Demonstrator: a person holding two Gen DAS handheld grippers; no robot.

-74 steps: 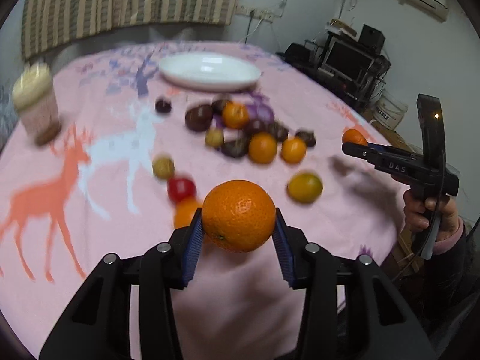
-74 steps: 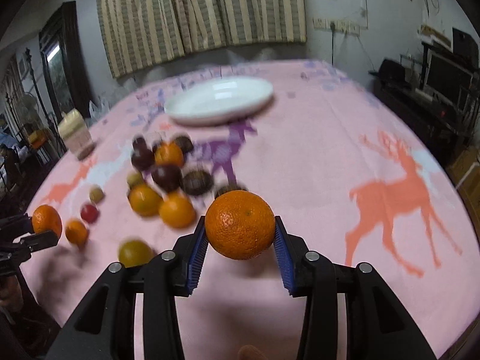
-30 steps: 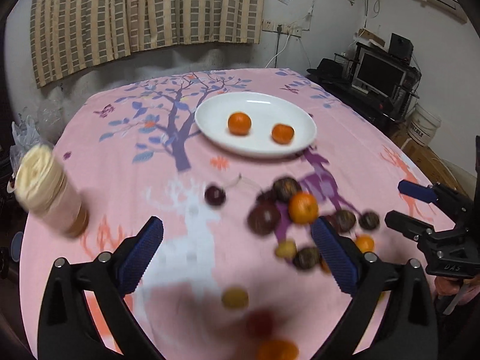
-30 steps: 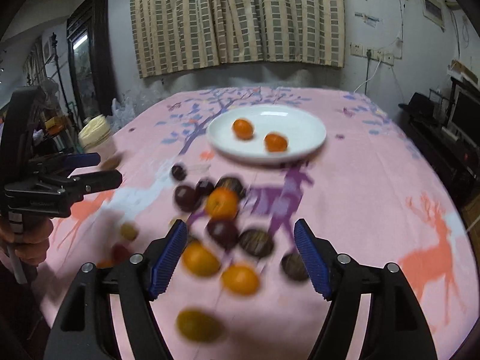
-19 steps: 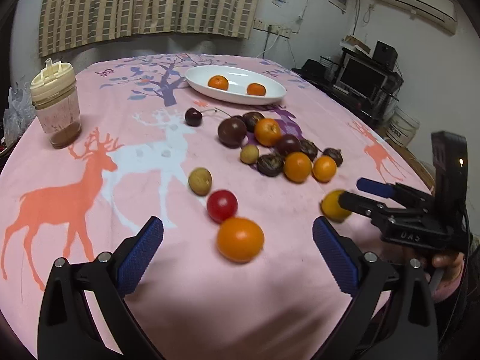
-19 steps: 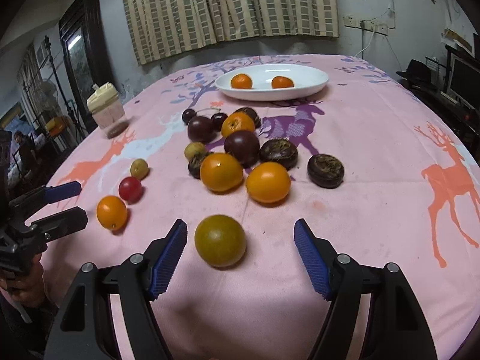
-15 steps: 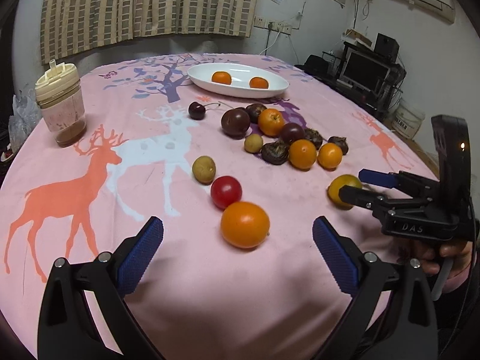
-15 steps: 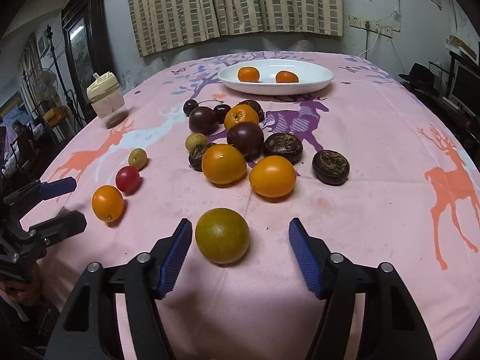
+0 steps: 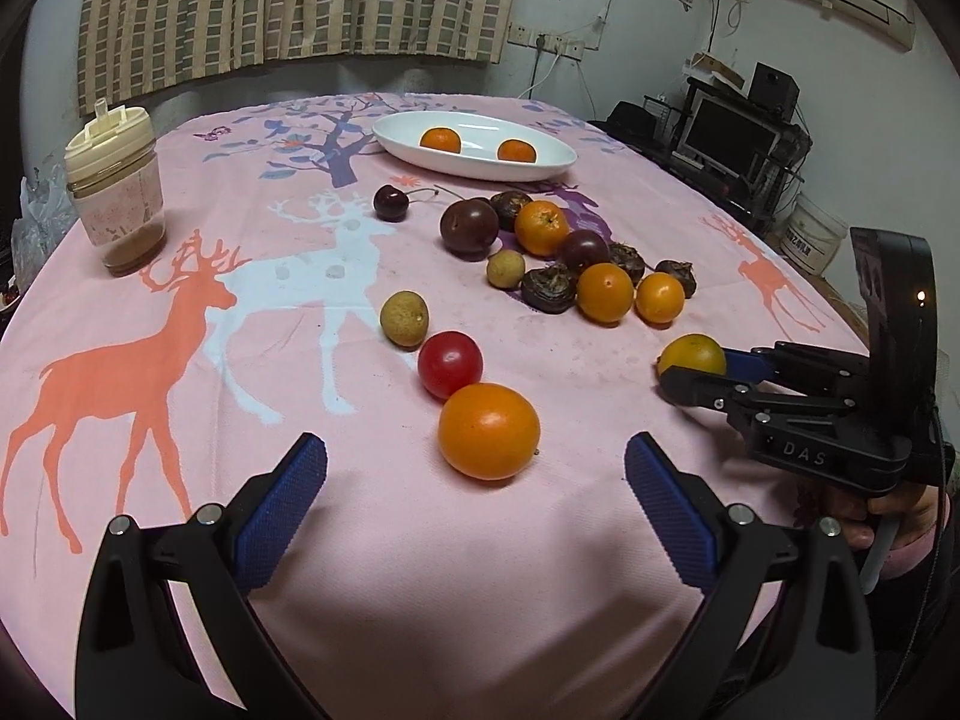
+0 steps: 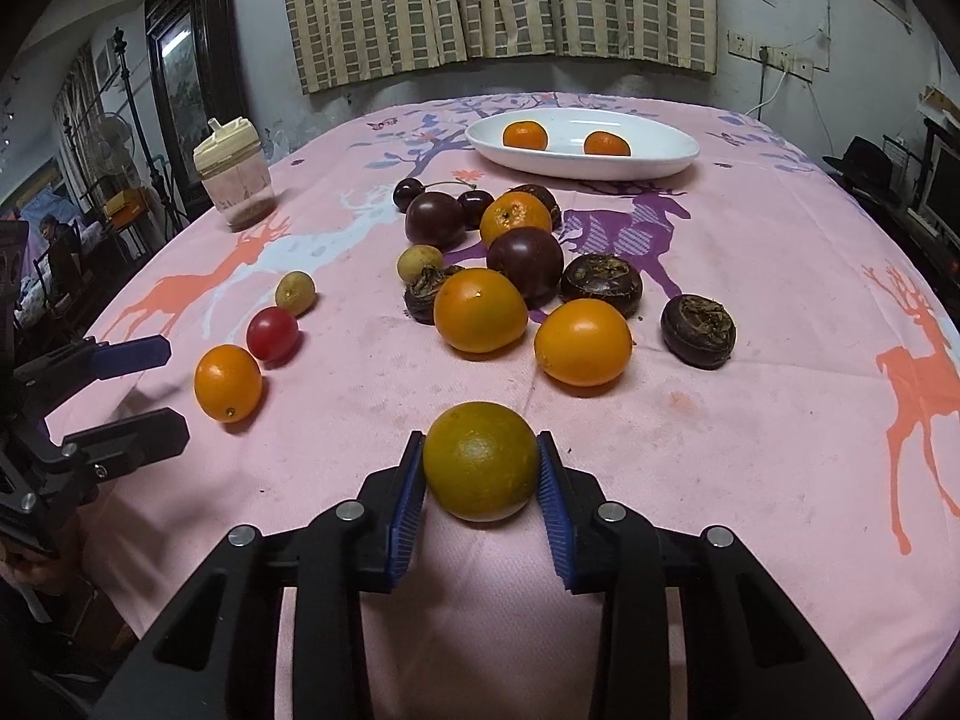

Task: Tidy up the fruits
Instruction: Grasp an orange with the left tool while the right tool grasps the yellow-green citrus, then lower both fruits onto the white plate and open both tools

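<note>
My right gripper (image 10: pixel 480 474) is shut on a yellow-green orange (image 10: pixel 480 459) that rests on the pink cloth; it also shows in the left wrist view (image 9: pixel 693 357). My left gripper (image 9: pixel 477 480) is open, its blue pads on either side of and just short of an orange (image 9: pixel 489 431), which also shows in the right wrist view (image 10: pixel 228 383). A white plate (image 9: pixel 420 153) at the far end holds two mandarins (image 9: pixel 441 139). Several oranges, dark plums and small fruits lie in a cluster (image 10: pixel 516 276) mid-table.
A lidded beige cup (image 9: pixel 114 192) stands at the far left. A red tomato (image 9: pixel 450 363) and a tan longan (image 9: pixel 405 318) lie just beyond the near orange. The table edge is close below both grippers. Shelves and a monitor (image 9: pixel 729 132) stand to the right.
Both grippers let go of mandarins onto the plate and came back to the near edge. The right gripper has closed on the yellow-green orange. The left gripper stays open near the orange.
</note>
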